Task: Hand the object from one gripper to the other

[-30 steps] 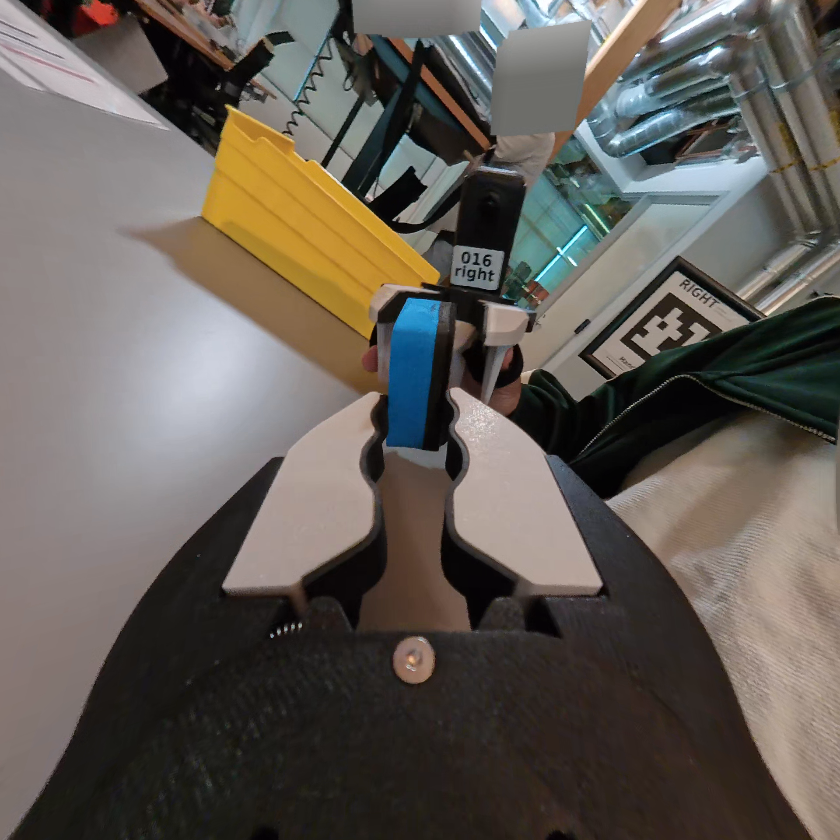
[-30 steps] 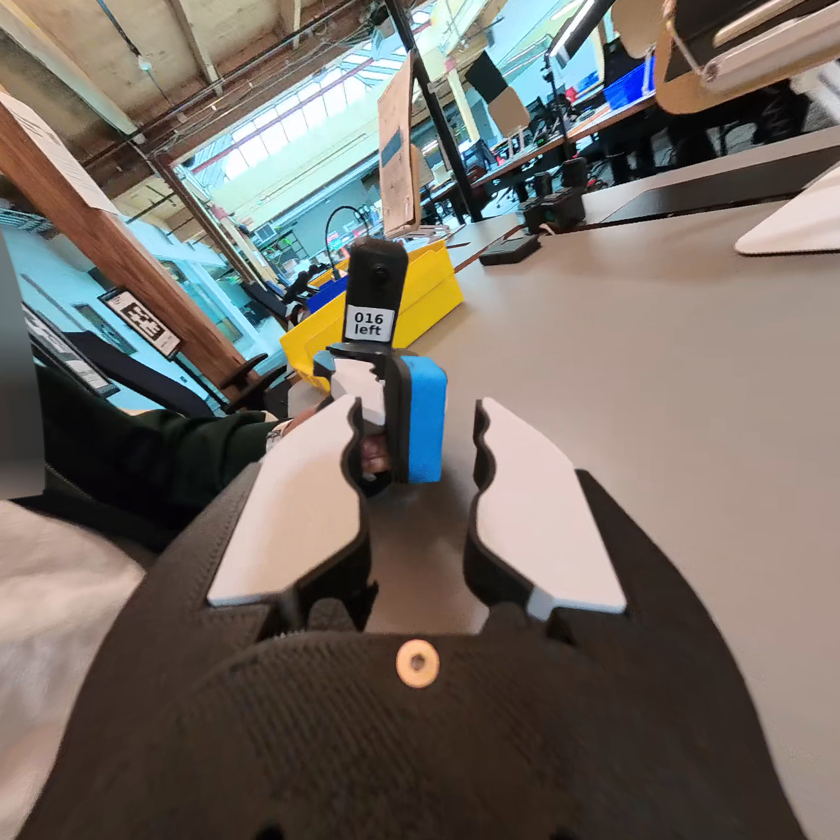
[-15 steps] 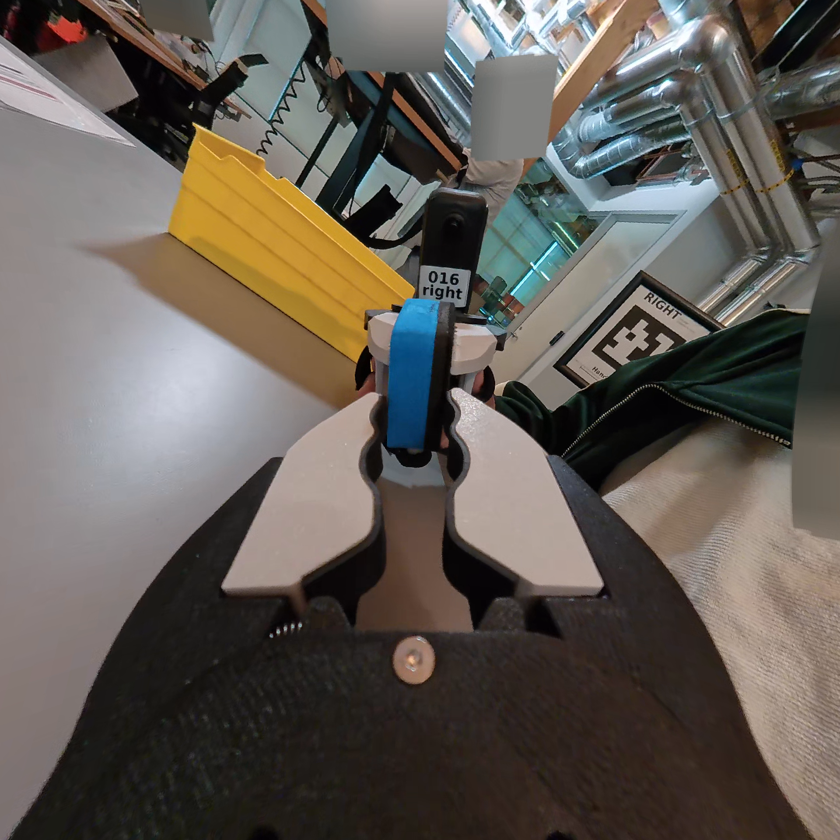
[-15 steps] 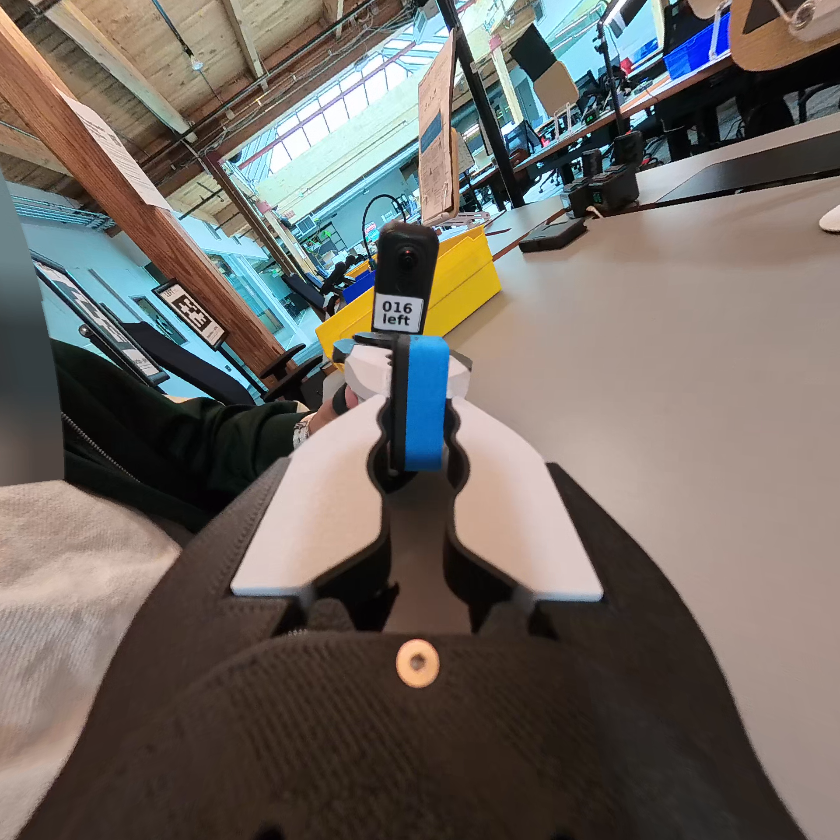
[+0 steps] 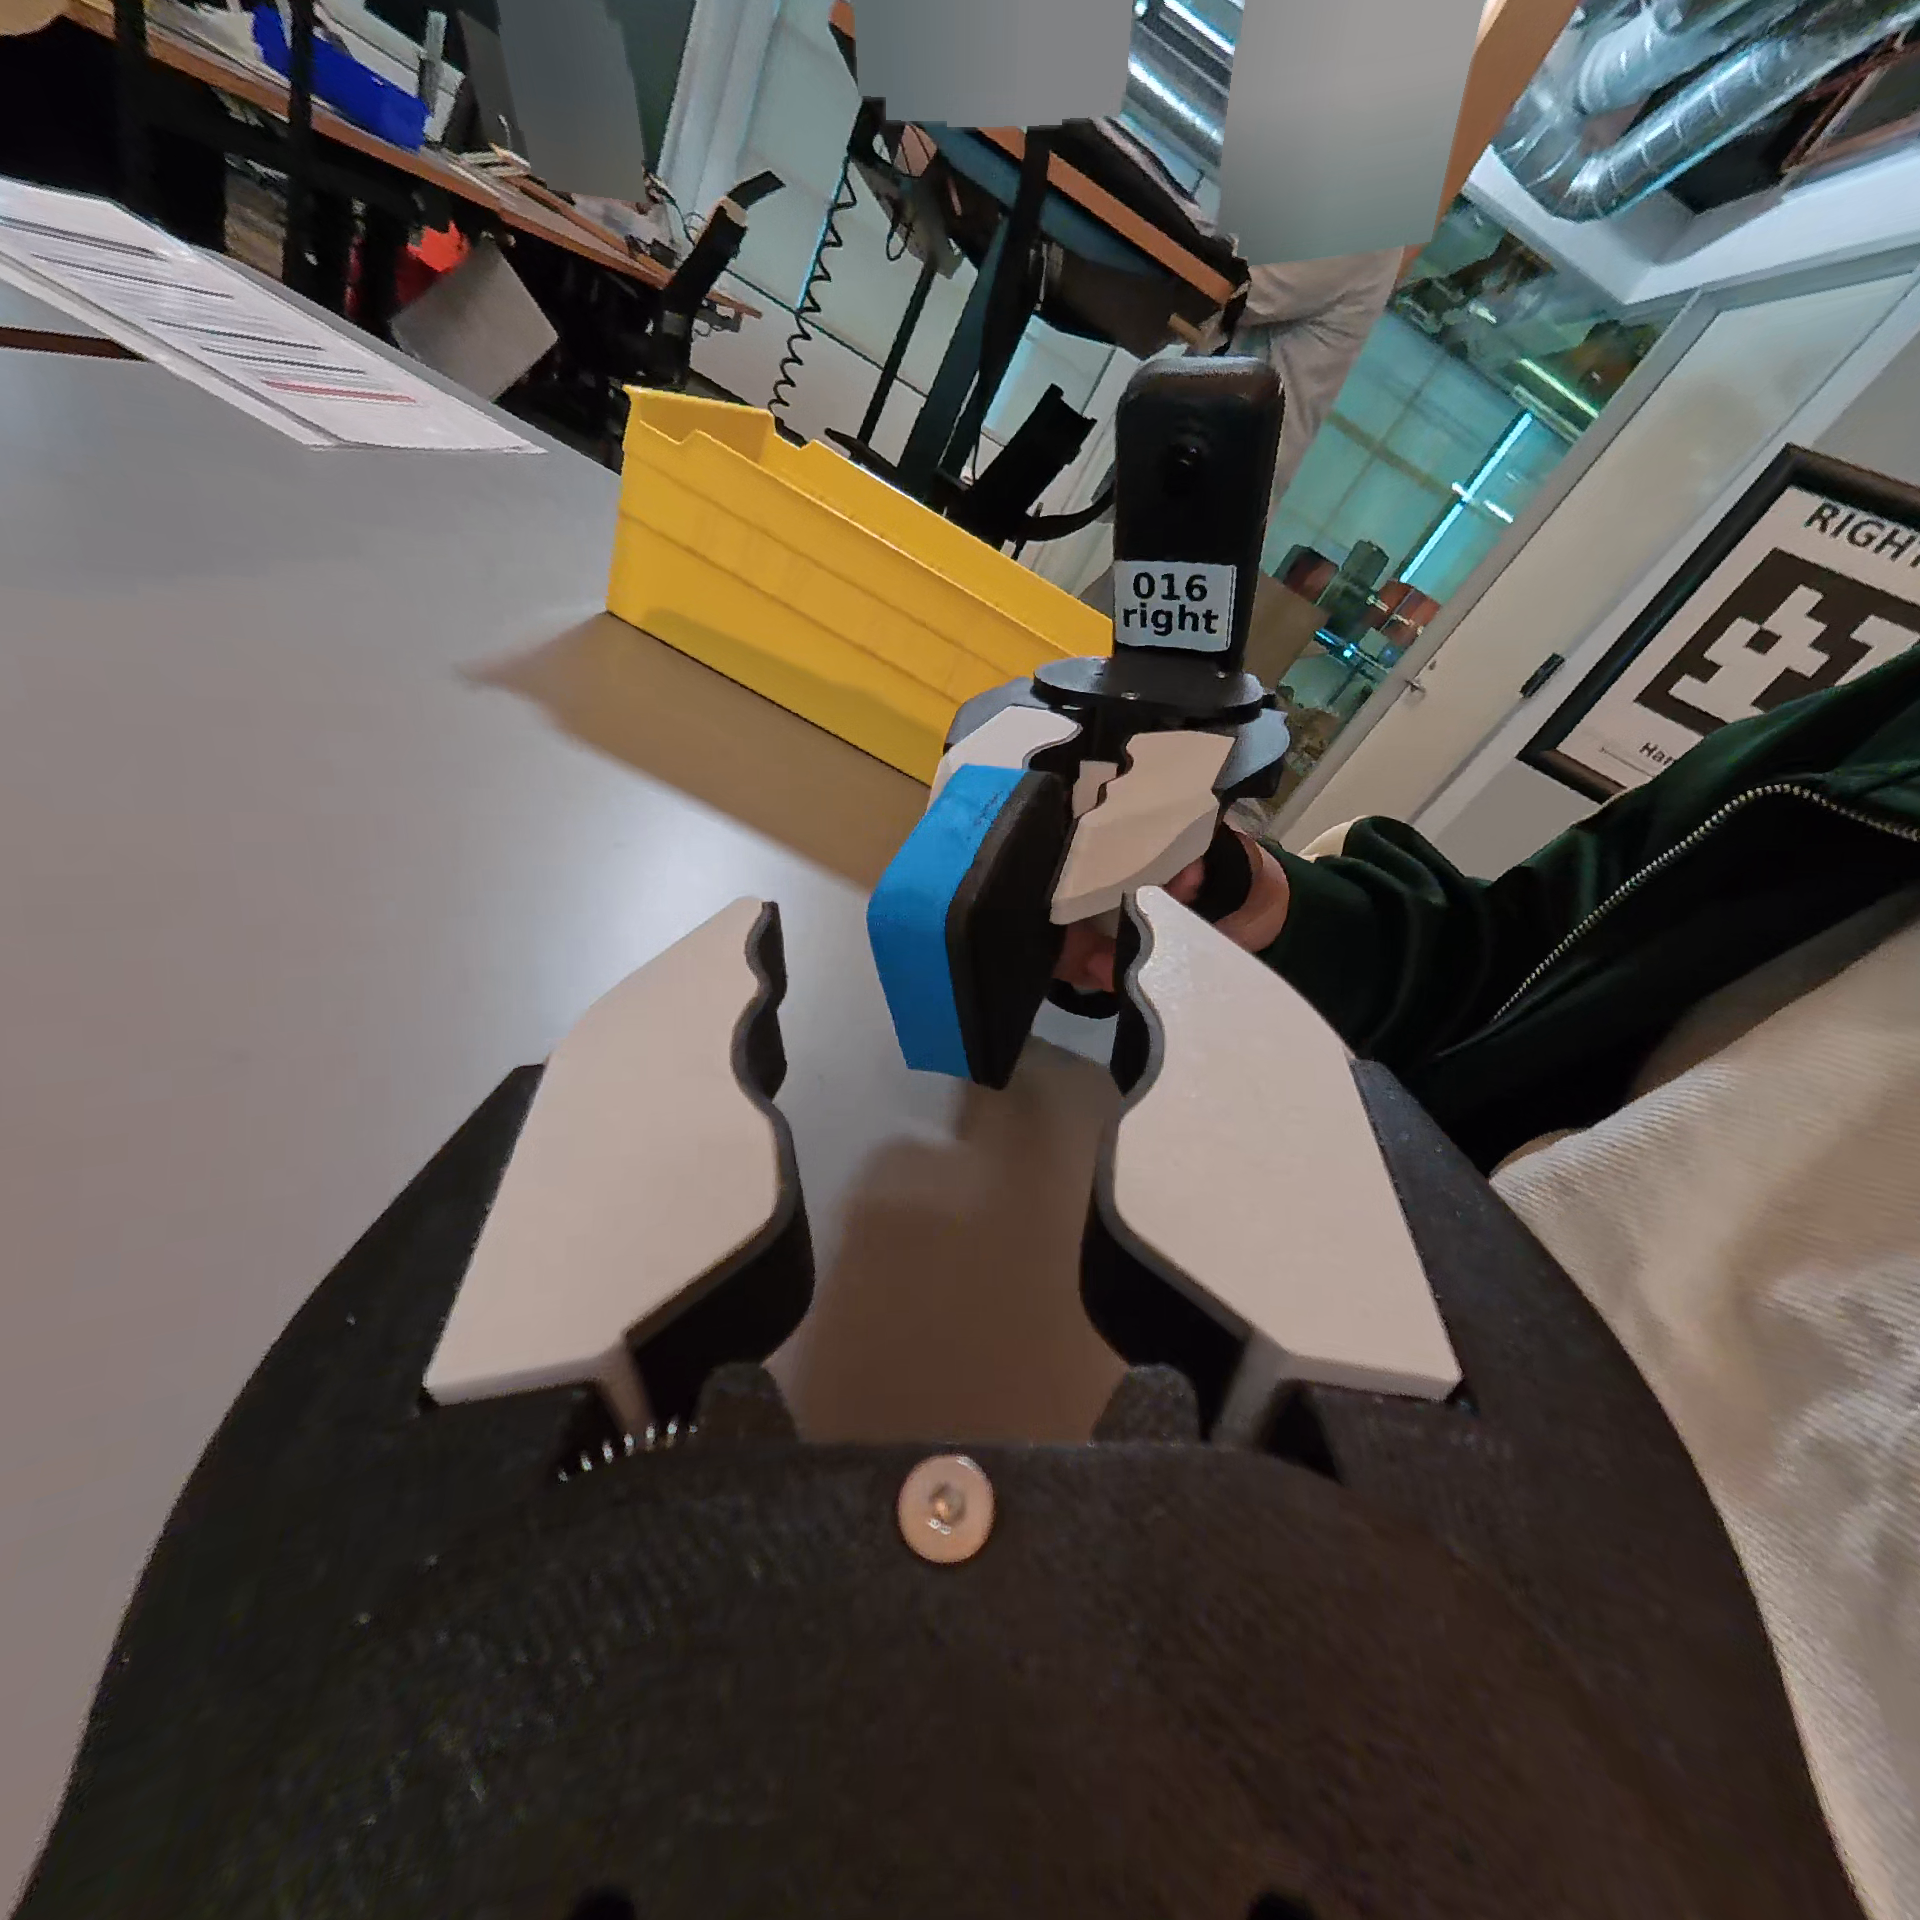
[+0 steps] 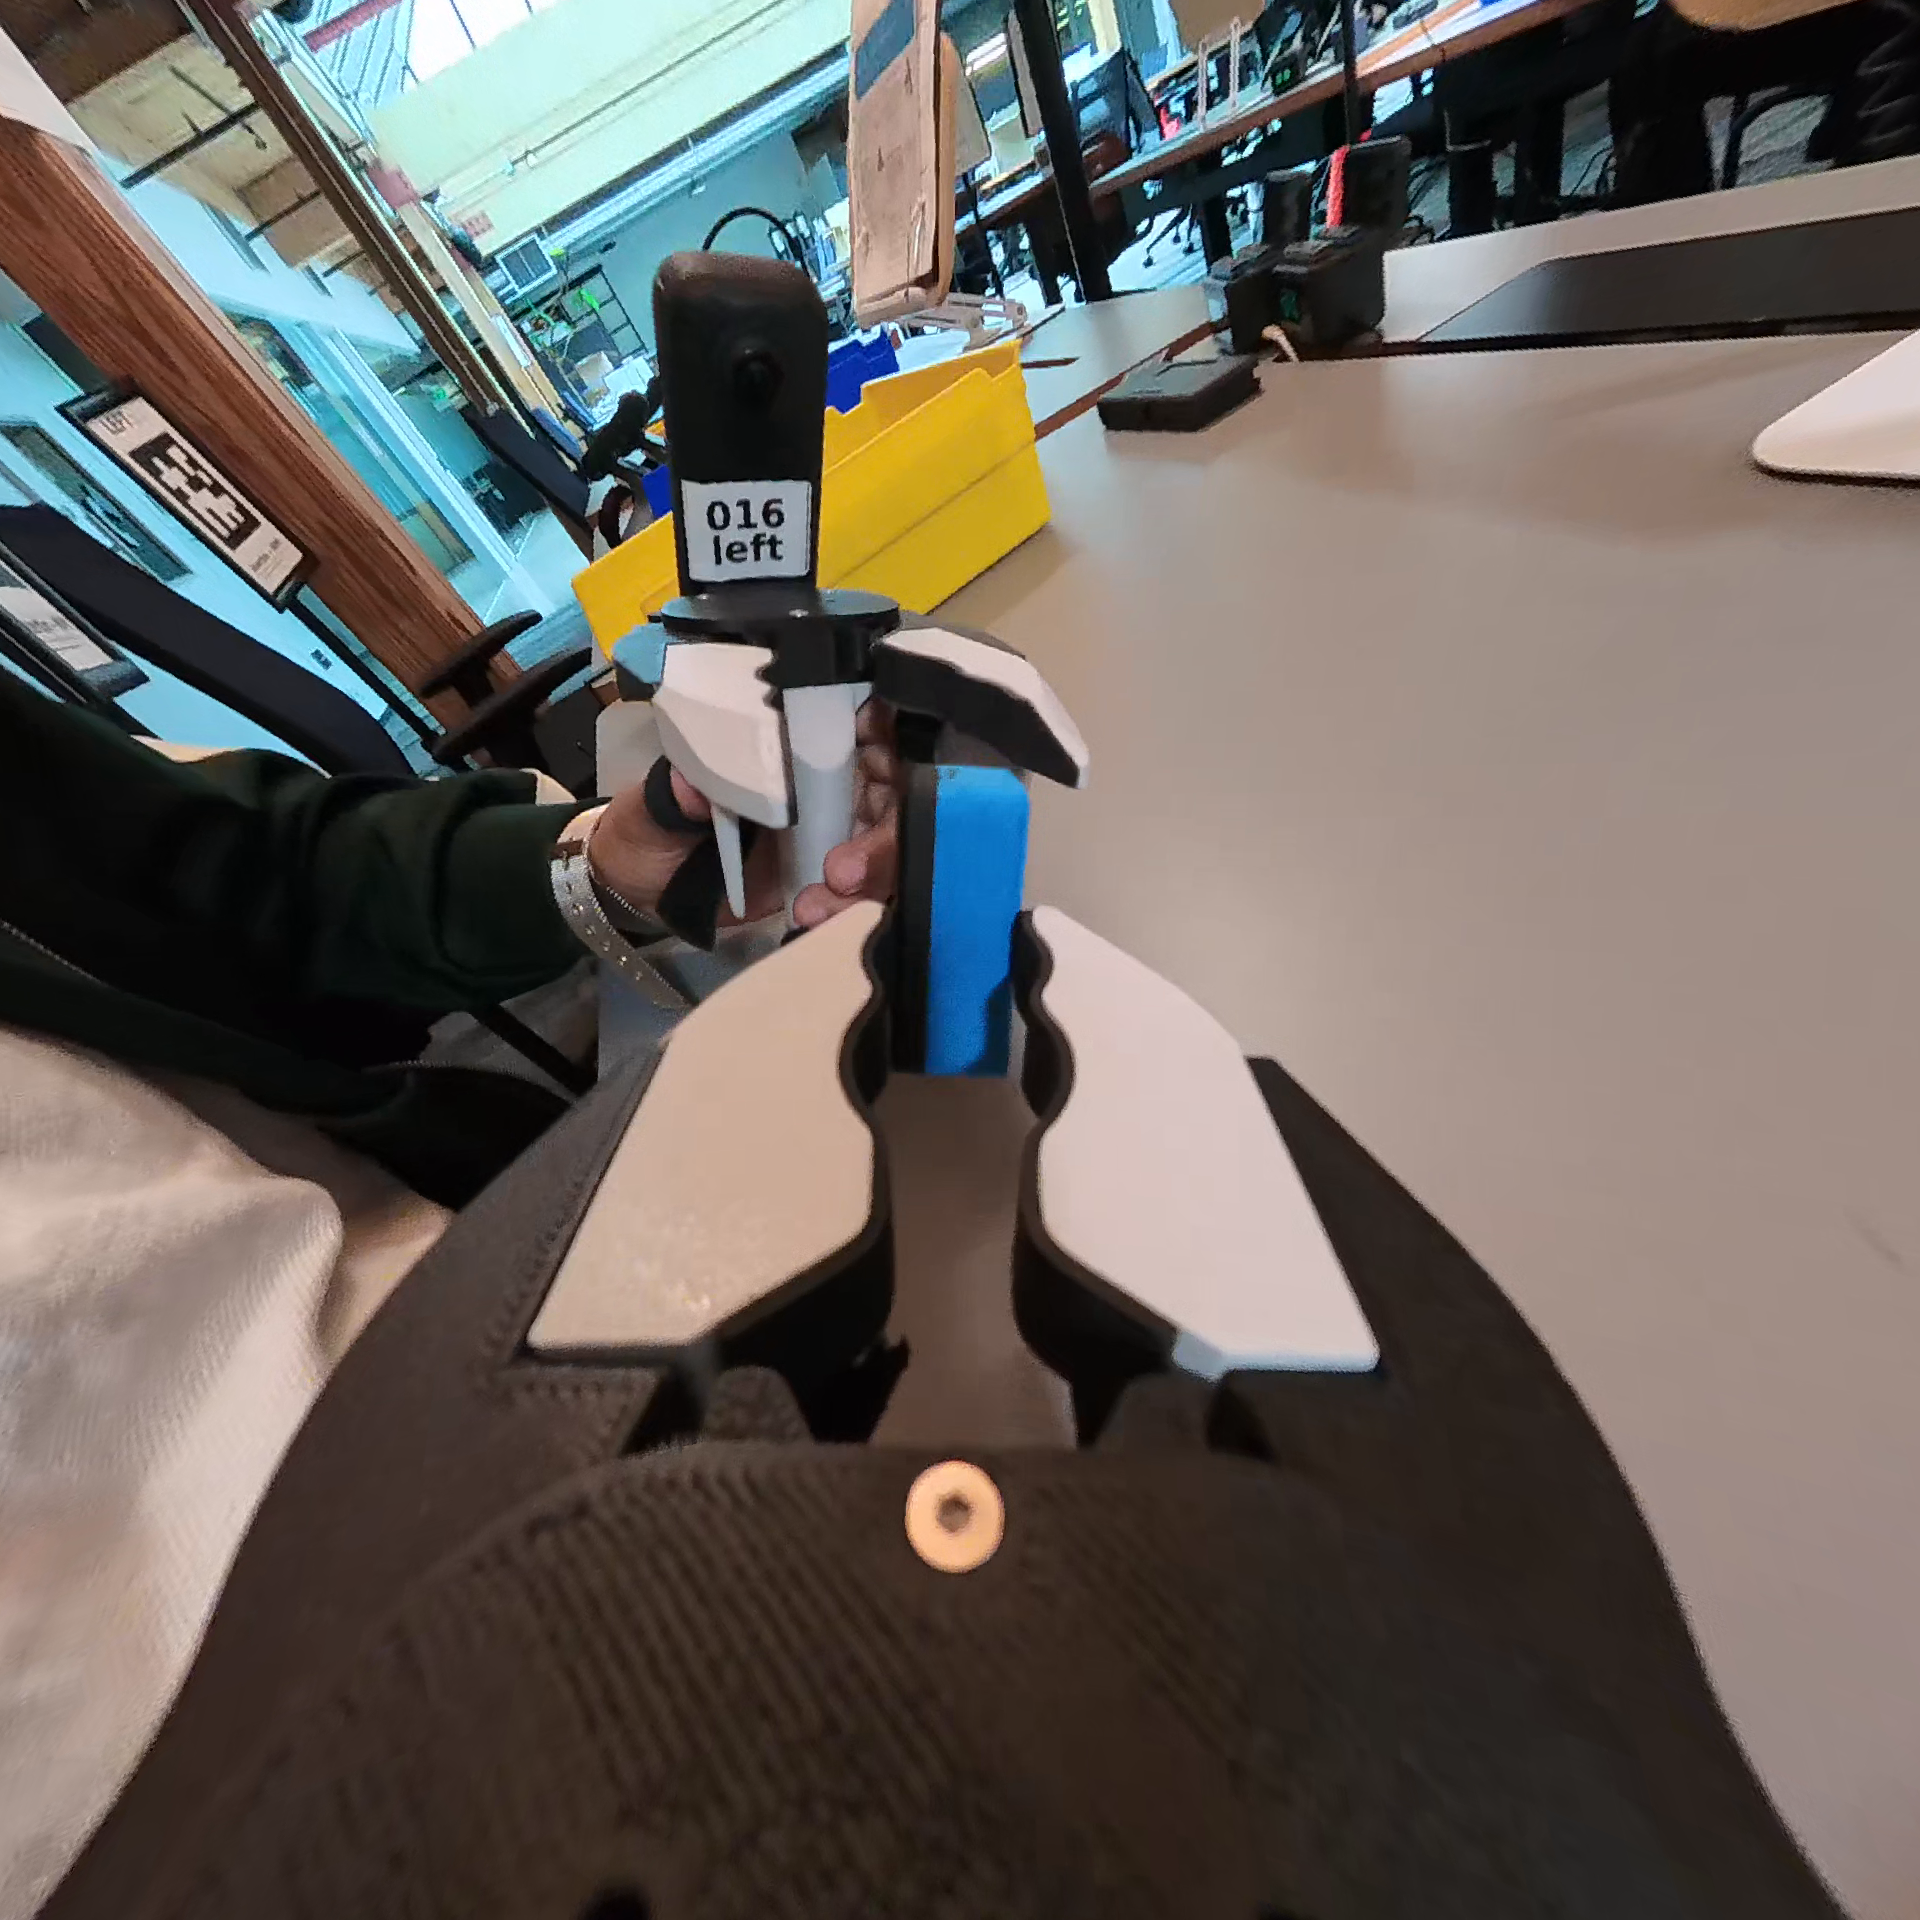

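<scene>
The object is a blue foam block with a black backing (image 6: 971, 894). My right gripper (image 6: 956, 935) is shut on its lower end and holds it upright above the grey table (image 6: 1455, 831). In the left wrist view the block (image 5: 925, 935) hangs tilted from the right gripper (image 5: 1091, 831), just beyond my fingertips. My left gripper (image 5: 951, 925) is open and empty, jaws spread wide on either side of the block without touching it. The left gripper also shows in the right wrist view (image 6: 852, 748), open, just behind the block.
A yellow bin (image 5: 831, 582) stands on the table beyond the grippers, also in the right wrist view (image 6: 914, 478). A printed sheet (image 5: 208, 312) lies far left. A black device (image 6: 1179, 390) and a white object (image 6: 1849, 426) lie at the far right. Green sleeves (image 5: 1558, 935) reach in.
A second ago the left gripper held the block and the right was open. The right closed on it, then the left opened and let go. The block now tilts in the right gripper.
</scene>
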A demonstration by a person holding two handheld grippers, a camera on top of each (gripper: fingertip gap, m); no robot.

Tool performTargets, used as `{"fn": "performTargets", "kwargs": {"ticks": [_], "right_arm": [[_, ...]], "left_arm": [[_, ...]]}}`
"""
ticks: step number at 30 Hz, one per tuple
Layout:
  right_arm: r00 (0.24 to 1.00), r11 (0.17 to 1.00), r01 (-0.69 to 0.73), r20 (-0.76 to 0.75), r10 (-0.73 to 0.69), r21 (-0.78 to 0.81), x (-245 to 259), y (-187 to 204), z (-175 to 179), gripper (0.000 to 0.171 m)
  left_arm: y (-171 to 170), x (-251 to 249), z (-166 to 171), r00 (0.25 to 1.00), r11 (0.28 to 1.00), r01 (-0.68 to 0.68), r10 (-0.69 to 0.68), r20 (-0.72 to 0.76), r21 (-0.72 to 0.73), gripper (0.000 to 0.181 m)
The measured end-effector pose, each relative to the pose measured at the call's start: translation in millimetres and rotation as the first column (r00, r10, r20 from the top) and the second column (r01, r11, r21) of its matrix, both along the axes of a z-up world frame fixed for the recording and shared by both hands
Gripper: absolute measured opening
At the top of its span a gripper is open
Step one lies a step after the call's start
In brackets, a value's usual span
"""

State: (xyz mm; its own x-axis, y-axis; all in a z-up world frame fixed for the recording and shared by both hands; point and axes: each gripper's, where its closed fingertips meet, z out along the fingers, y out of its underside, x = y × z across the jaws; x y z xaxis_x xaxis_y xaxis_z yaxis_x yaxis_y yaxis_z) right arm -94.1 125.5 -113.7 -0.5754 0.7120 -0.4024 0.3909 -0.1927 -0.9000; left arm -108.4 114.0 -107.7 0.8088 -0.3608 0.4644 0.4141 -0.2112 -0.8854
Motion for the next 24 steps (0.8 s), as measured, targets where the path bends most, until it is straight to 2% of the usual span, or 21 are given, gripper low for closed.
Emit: {"fn": "performTargets", "kwargs": {"ticks": [3,6,9,11,14,17,20,21,24], "right_arm": [[0.999,0.999,-0.042,0.030,0.041,0.022,3,-3,-5,0.021],[0.981,0.985,-0.167,0.105,0.161,0.054,15,-9,-16,0.022],[0.940,0.960,-0.281,0.196,0.278,-0.011,30,-16,-22,0.022],[0.898,0.936,-0.345,0.263,0.352,-0.073,40,-21,-26,0.022],[0.843,0.906,-0.411,0.338,0.419,-0.098,52,-26,-34,0.022],[0.798,0.875,-0.471,0.370,0.475,-0.109,63,-34,-37,0.022],[0.766,0.858,-0.505,0.409,0.495,-0.093,69,-40,-45,0.022],[0.762,0.856,-0.510,0.416,0.497,-0.087,70,-42,-48,0.022],[0.775,0.860,-0.504,0.396,0.493,-0.082,67,-42,-49,0.023]], "left_arm": [[-3,6,1,0.998,0.998,0.058,-0.058,0.006,0.004,0.056],[-8,20,-4,0.982,0.982,0.187,-0.186,0.028,-0.038,0.048],[-12,31,-12,0.962,0.957,0.272,-0.269,0.046,-0.100,0.040],[-17,43,-20,0.935,0.920,0.353,-0.342,0.089,-0.170,0.034],[-24,59,-42,0.900,0.834,0.436,-0.416,0.131,-0.338,0.043],[-28,74,-54,0.873,0.776,0.479,-0.468,0.133,-0.411,0.043],[-30,84,-54,0.853,0.751,0.512,-0.503,0.143,-0.417,0.029],[-32,86,-55,0.845,0.740,0.523,-0.515,0.145,-0.422,0.024],[-34,84,-57,0.844,0.731,0.520,-0.518,0.138,-0.442,0.023]]}}
